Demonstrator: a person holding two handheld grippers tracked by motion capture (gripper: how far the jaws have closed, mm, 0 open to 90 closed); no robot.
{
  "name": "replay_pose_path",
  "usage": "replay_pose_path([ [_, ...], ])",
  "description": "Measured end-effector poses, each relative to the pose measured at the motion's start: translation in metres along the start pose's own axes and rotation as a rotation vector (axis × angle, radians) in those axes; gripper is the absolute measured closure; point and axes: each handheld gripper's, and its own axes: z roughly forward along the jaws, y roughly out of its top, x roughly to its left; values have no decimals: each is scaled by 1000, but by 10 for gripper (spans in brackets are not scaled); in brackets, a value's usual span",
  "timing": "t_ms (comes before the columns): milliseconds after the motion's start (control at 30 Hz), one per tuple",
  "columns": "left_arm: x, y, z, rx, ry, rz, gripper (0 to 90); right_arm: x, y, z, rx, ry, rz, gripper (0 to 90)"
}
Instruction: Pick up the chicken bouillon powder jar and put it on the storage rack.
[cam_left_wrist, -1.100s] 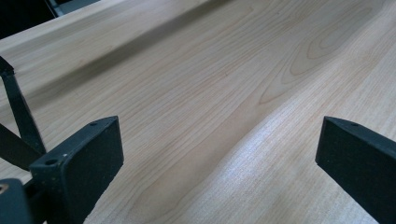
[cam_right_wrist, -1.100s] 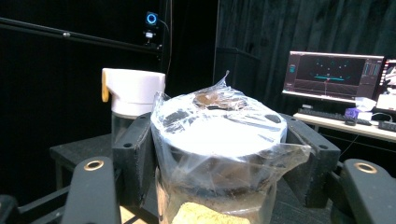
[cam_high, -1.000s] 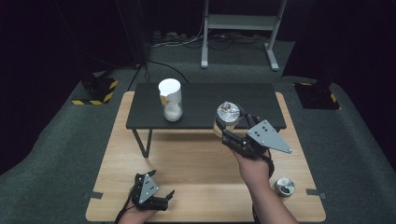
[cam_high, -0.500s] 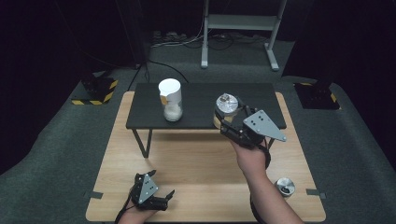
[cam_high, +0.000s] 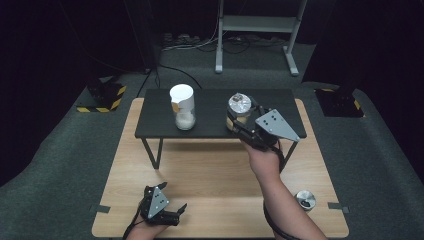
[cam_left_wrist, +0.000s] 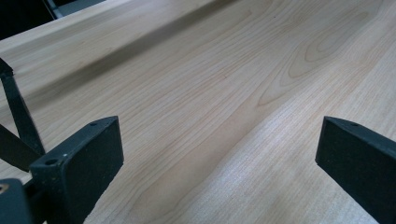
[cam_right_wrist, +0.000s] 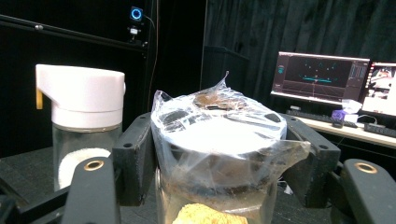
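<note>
A glass jar with crumpled clear plastic wrap over its mouth has something yellow inside. My right gripper is shut on it just below the rim, a black jaw on each side, at the right part of the small black table. A second jar with a white cap and white powder stands to its left on that table. My left gripper rests low on the wooden tabletop, jaws wide open with nothing between them.
A round metal lid lies on the wooden table near its front right corner. The black table stands on thin legs at the wooden table's far side. Dark carpet surrounds it; monitors stand beyond.
My right gripper has carried the wrapped jar farther away and a little left, over the black table. The left gripper has stayed put.
</note>
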Motion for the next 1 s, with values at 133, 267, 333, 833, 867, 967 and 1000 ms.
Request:
replay_pose_path([
  [133,0,0,0,-1,-1,-2,11,0,-1,4,4,-4,-2,350],
  [267,0,0,0,-2,1,1,11,-1,-3,8,1,-12,-5,350],
  [333,0,0,0,-2,0,3,11,-1,-4,10,2,-13,-4,350],
  [833,0,0,0,-2,-1,4,11,-5,-9,18,15,-21,6,349],
  [867,0,0,0,-2,-1,5,11,-5,-9,18,15,-22,7,349],
  [967,0,0,0,-4,0,5,11,-5,-10,19,17,-20,18,349],
  [1000,0,0,0,-3,0,6,11,-5,-10,19,17,-20,19,349],
])
